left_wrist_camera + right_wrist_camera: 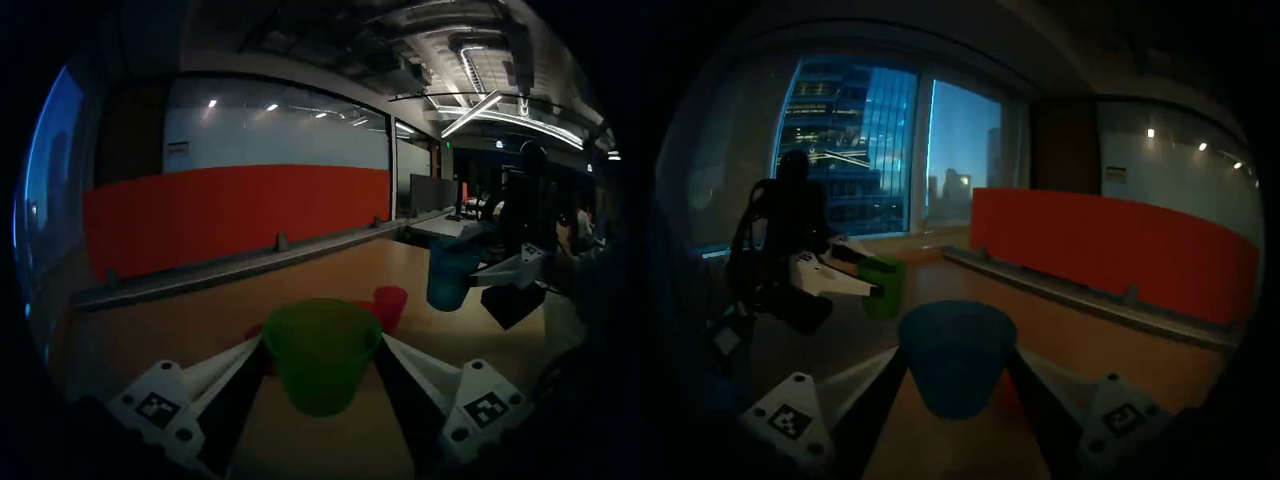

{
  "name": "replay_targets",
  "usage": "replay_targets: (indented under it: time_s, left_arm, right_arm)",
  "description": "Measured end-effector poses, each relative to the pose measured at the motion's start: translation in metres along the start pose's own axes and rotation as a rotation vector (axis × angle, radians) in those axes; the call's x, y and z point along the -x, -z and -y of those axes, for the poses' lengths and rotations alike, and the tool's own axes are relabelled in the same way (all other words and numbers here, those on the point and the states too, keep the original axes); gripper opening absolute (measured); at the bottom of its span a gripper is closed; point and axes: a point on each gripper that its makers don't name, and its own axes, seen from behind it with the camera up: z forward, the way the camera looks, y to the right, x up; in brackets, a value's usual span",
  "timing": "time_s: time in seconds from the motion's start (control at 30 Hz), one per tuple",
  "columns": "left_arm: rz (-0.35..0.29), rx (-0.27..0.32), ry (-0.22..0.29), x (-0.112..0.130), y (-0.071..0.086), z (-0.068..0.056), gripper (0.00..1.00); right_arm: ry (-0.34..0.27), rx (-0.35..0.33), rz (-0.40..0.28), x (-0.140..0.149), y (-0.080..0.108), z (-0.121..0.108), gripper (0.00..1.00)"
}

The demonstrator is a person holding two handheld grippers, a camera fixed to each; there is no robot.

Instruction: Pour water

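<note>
Green cup (322,368) pinched upright in left gripper (322,346); blue cup (958,364) pinched likewise in right gripper (957,352). Both held level over table (232,308), likely so nothing is spilled before pour.

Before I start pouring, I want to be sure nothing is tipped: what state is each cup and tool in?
green cup: upright, held in the left tool; contents unclear.
blue cup: upright, held in the right tool; contents unclear.
red cup: standing on the table, free of both tools.
left tool: shut on the green cup.
right tool: shut on the blue cup.
</note>
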Motion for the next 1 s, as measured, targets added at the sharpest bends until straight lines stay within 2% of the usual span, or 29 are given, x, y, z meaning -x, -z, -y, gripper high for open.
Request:
replay_targets:
  time_s: [0.47,1.0]
  left_arm:
    - [-0.075,0.018,0.005,-0.021,0.003,-0.013,0.87]
    - [-0.09,0.05,0.001,-0.026,0.004,-0.03,0.87]
  right_arm:
    - [0.015,0.002,-0.036,-0.017,0.002,-0.005,0.89]
    - [0.086,0.005,-0.058,-0.043,0.005,-0.013,0.89]
